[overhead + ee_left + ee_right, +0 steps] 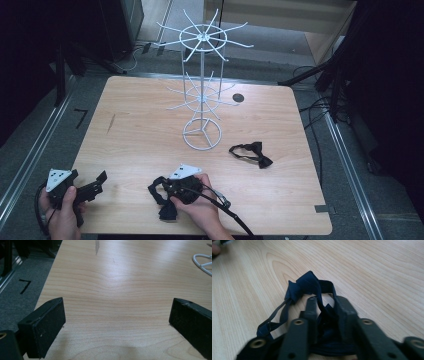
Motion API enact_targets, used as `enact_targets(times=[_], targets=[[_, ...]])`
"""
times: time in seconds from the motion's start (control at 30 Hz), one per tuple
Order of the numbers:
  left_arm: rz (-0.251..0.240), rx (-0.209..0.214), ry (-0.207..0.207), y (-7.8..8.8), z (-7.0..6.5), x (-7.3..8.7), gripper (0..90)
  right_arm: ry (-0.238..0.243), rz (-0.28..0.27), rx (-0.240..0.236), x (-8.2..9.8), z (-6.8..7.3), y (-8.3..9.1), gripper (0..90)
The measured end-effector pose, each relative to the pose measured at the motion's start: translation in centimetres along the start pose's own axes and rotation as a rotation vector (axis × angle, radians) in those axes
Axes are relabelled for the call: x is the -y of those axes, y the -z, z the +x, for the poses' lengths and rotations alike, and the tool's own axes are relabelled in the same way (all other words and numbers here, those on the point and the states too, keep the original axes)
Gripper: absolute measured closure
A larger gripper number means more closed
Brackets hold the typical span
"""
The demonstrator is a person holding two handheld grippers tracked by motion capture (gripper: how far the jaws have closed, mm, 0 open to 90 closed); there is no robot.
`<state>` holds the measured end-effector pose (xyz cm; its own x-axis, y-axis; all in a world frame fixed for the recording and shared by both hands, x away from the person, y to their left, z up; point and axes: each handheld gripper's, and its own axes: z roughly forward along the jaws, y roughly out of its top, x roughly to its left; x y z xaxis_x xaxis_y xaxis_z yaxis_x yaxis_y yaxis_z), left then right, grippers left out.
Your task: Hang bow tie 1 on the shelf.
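A dark navy bow tie (pixel 304 286) lies bunched on the wooden table (pixel 135 130) near its front edge, its strap trailing to the left. My right gripper (pixel 325 301) is shut on it, with fabric pinched between the two narrow jaws. In the high view that right gripper (pixel 167 192) points left, and the bow tie (pixel 161 201) spills out under the hand. A second black bow tie (pixel 252 152) rests flat farther right. My left gripper (pixel 100 183) sits at the front left corner. The left gripper (pixel 117 312) is open, with bare wood between its jaws.
A white wire display rack (pixel 201 95) with two tiers of radiating hooks stands at the table's middle on a ring base (pixel 203 262). A dark round hole (pixel 238 98) marks the tabletop behind it. Grey floor and cables surround the table.
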<state>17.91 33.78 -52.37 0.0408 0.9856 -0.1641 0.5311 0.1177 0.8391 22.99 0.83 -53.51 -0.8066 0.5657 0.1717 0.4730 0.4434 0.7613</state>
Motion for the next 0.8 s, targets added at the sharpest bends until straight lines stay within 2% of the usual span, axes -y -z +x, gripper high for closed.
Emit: enact_targets(times=[0.13, 0.2, 0.3, 0.53, 0.63, 0.8], targets=[[-0.001, 0.0, 0.001, 0.0, 0.0, 0.0, 1.0, 0.017, 0.004, -0.008, 0.0, 0.1, 0.1, 86.2], [-0.001, 0.0, 0.0, 0.0, 0.0, 0.0, 1.0, 0.023, -0.011, -0.012, 0.0, 0.2, 0.4, 90.0], [-0.002, 0.0, 0.001, 0.0, 0.0, 0.0, 1.0, 0.024, -0.024, 0.0, 0.0, 0.1, 0.6, 90.0], [0.0, 0.002, -0.001, 0.0, 0.0, 0.0, 1.0, -0.007, -0.104, 0.035, -0.2, -0.8, 2.4, 90.0], [0.0, 0.0, -0.002, 0.0, 0.0, 0.0, 1.0, -0.018, -0.155, 0.051, -0.5, -1.4, 3.6, 90.0], [-0.002, -0.002, -0.003, 0.0, -0.1, 0.0, 1.0, -0.028, -0.196, 0.064, -0.8, -2.0, 4.7, 90.0]])
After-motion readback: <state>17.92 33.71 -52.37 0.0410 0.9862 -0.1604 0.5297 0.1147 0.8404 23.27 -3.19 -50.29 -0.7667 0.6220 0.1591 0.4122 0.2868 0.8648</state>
